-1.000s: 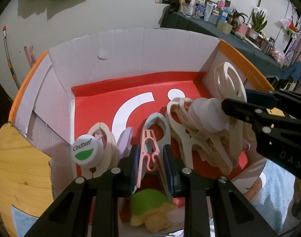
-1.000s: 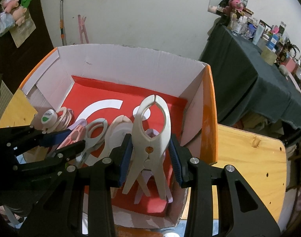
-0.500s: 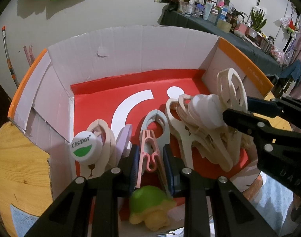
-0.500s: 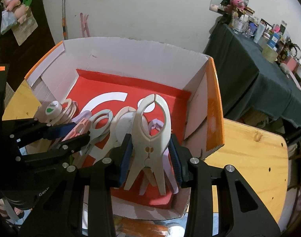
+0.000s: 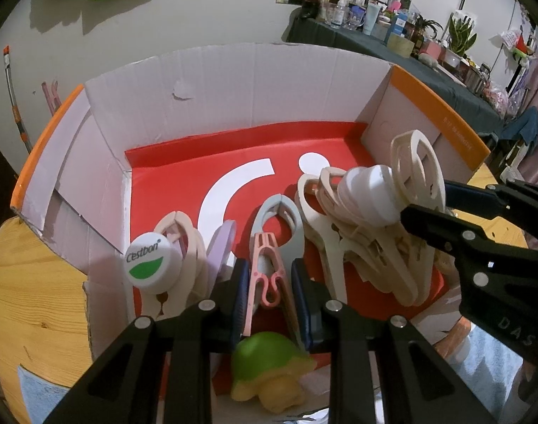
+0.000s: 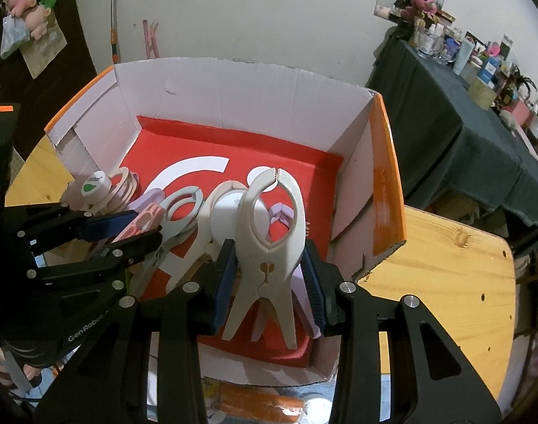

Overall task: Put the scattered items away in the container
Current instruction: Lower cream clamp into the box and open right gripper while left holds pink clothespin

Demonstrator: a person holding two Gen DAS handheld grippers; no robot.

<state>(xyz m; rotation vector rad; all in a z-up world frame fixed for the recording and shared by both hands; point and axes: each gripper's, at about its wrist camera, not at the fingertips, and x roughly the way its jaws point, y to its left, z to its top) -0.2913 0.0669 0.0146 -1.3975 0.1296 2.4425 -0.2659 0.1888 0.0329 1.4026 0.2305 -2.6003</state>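
Little had shifted since the earlier frames: both hands kept nearly still over the cardboard box (image 5: 233, 81), though in the right wrist view the box had slid slightly lower and nearer than a second before.

The left gripper (image 5: 267, 291) had its blue-padded fingers (image 5: 239, 293) closed narrowly on a pink clothes peg (image 5: 265, 265), which pointed into the box above its red floor. The right gripper (image 6: 269, 275) had its fingers (image 6: 225, 279) pressed against the sides of a large cream clip (image 6: 269, 233), held upright with its round jaws at the top, over the box's right half.

Inside the box lay a heap of cream clips (image 5: 360, 229), a grey-blue clip (image 5: 276, 215), a lilac clip (image 5: 221, 243) and a white cap marked C'estbon (image 5: 150, 263). A green and yellow toy (image 5: 269, 367) sat at the near wall below the left gripper. The box stood on a wooden tabletop (image 6: 445, 275).
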